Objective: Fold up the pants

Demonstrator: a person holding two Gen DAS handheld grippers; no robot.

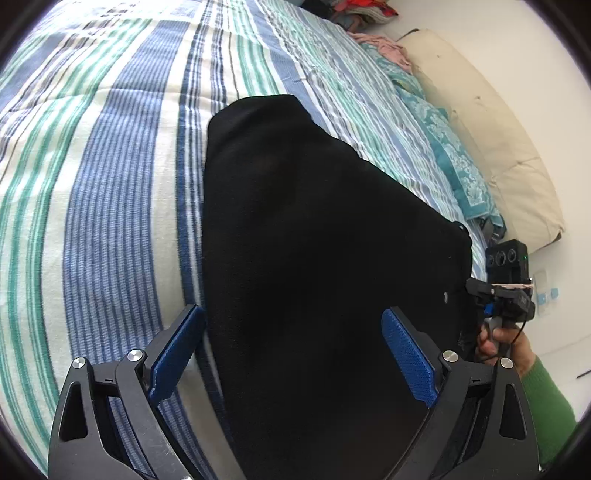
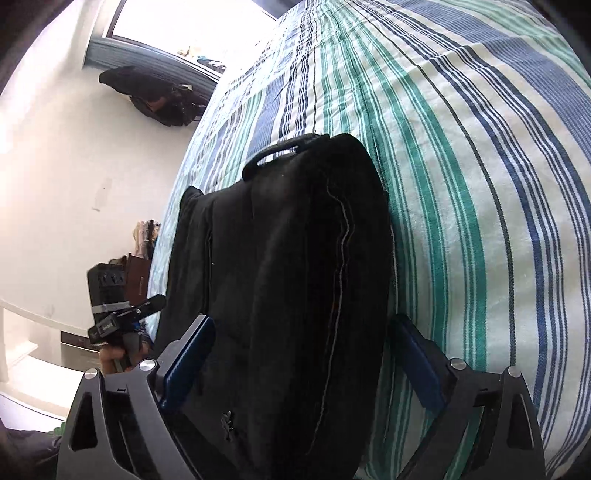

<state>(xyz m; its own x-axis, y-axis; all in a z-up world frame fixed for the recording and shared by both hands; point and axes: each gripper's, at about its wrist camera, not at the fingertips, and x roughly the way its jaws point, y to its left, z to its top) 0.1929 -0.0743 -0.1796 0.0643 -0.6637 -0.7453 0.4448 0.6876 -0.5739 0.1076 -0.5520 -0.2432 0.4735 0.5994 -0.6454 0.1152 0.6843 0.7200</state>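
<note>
Black pants [image 1: 314,240] lie folded into a long dark bundle on a bed with a blue, green and white striped cover [image 1: 110,184]. My left gripper [image 1: 291,310] hovers open over the near end, the cloth lying between and below its blue pads [image 1: 177,354] without being pinched. In the right wrist view the pants [image 2: 295,258] show a pale seam and a belt loop at the far end. My right gripper [image 2: 304,320] is open over them, its left pad above the cloth and its right pad beside the edge. Each view shows the other gripper [image 1: 506,291] [image 2: 114,314] in a hand.
A cream pillow [image 1: 491,140] and a teal patterned cloth [image 1: 443,147] lie along the bed's right side. A heap of coloured clothes [image 1: 362,11] sits at the far end. A window [image 2: 177,22] and dark hanging things [image 2: 155,99] are by the wall beyond the bed's edge.
</note>
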